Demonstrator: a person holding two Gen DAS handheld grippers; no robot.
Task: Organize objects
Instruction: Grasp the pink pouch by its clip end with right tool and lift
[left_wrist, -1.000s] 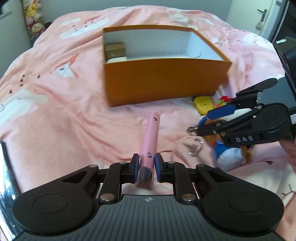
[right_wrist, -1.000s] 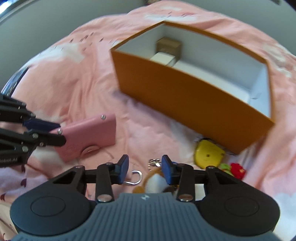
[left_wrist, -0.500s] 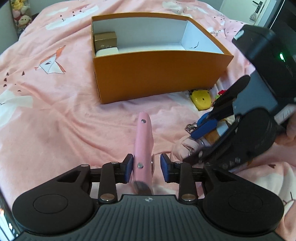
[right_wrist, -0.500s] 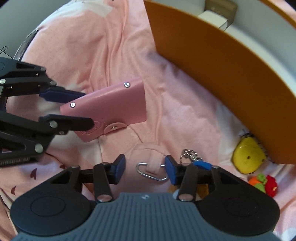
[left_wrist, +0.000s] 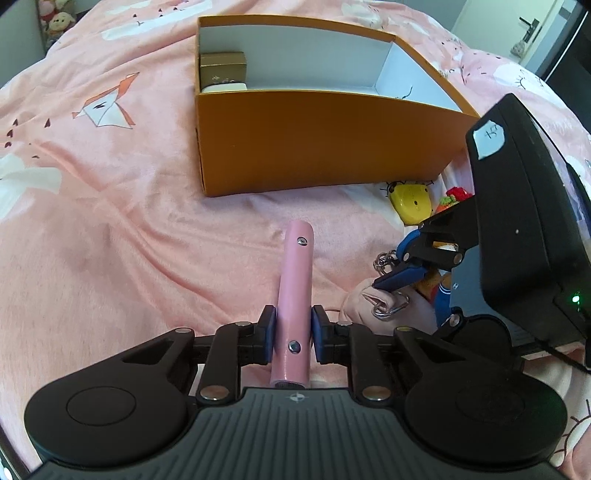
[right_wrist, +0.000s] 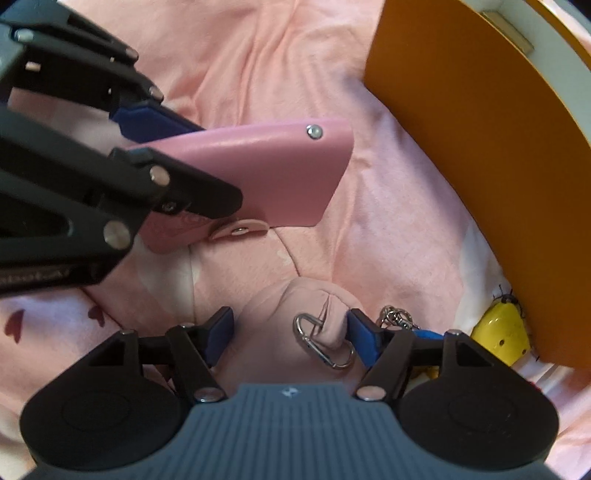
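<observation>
My left gripper (left_wrist: 293, 330) is clamped on the pink case (left_wrist: 294, 295), blue pads pressing both flat sides; the case stands edge-up above the pink bedspread (left_wrist: 110, 240), well short of the orange box (left_wrist: 321, 147). My right gripper (right_wrist: 291, 332) points down, jaws apart and just been widening, straddling a bunched pink pouch (right_wrist: 314, 306) with a silver carabiner (right_wrist: 321, 343); the pads do not press it. A yellow beetle toy (right_wrist: 502, 332) lies against the box wall. Inside the box sits a gold carton (left_wrist: 222, 70); its print is too small to read. A white label (left_wrist: 488, 138) on the right gripper's housing bears handwriting, possibly a character.
</observation>
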